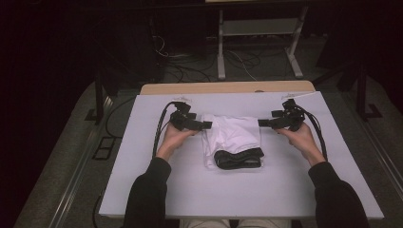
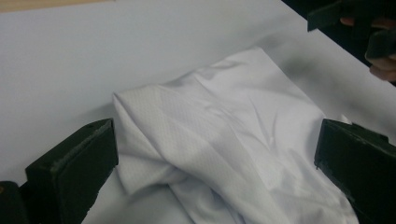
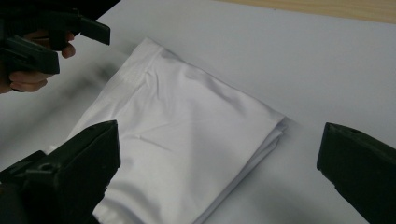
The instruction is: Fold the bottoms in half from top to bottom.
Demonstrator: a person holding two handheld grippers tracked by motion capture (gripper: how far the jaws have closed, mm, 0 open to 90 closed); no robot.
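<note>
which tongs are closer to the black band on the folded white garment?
Left, slightly. The left tongs sit at the white garment's far left corner; the right tongs at its far right corner, a bit farther from the black band at the near edge. Both are open.

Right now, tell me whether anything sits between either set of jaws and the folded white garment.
Nothing visible does. The left gripper and right gripper flank the folded white garment with jaws wide open, holding nothing. The garment lies directly ahead in both gripper views on bare white table cover. The black band lies at its near edge, aside.
</note>
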